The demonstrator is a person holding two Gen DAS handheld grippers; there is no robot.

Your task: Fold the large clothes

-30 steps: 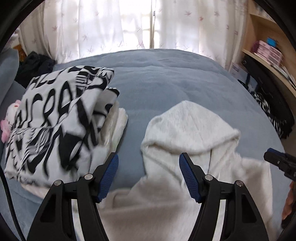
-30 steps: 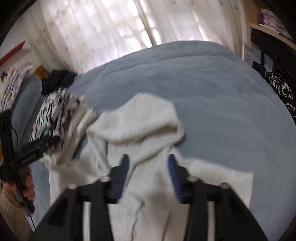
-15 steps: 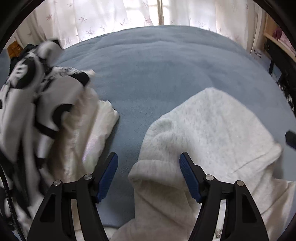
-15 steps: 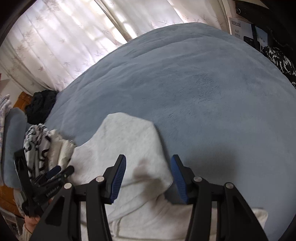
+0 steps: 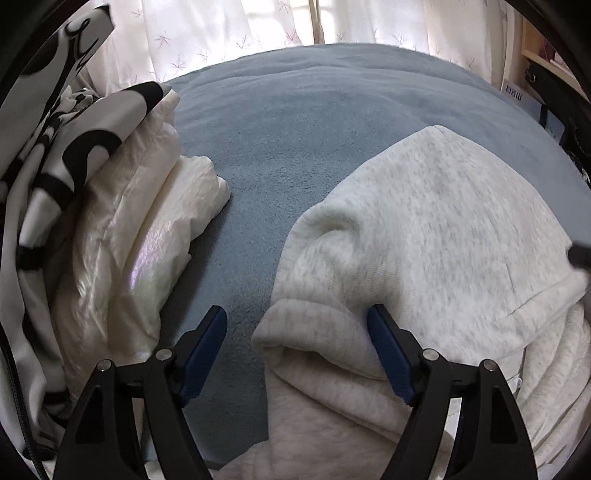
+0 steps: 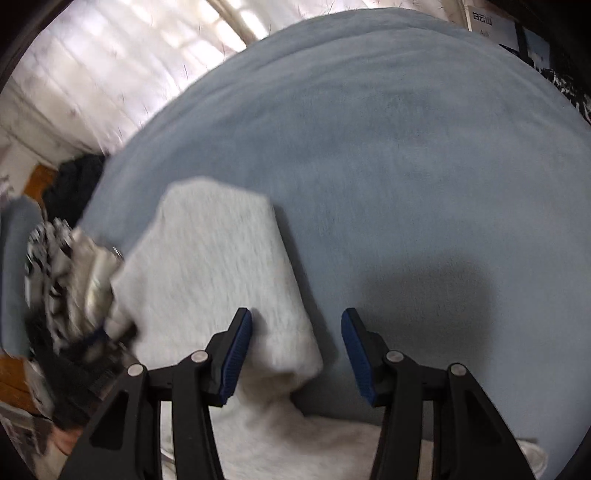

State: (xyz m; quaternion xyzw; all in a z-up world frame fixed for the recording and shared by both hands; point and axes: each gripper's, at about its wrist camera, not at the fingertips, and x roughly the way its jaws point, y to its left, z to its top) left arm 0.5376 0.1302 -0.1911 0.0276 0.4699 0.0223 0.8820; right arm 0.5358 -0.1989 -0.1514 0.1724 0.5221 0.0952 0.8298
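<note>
Your pale grey hoodie [image 5: 424, 229] lies on the blue-grey bed cover [image 5: 314, 110], hood toward the window. In the left wrist view the hood fills the frame from 2 to 5 o'clock, and its folded left edge bulges up between the jaws of your left gripper [image 5: 297, 347]. Those jaws are opening; the right-hand pad sits against the cloth, the left-hand pad stands clear over bare cover, so nothing is gripped.

The right wrist view shows the same hoodie [image 6: 214, 277] from the other side, blurred. Here the hood's right edge droops between the jaws of your right gripper [image 6: 297, 354], which stand about half apart. The left-hand pad is at the fabric; the right-hand pad is over bare cover and a dark shadow. No grip there either.

Only the left wrist view shows clearly the stack at 9 o'clock: a folded white garment [image 5: 147, 229] with a black-and-white printed garment [image 5: 59, 147] on top, just beside the hoodie but apart from it. The right wrist view gives that stack only as a smear at 9 o'clock, with your left gripper [image 6: 92, 339] in front of it, too blurred to read.

Sheer white curtains [image 5: 221, 33] hang at 12 o'clock. Only the right wrist view shows a dark heap [image 6: 74, 181] at 10 o'clock beyond the bed.
</note>
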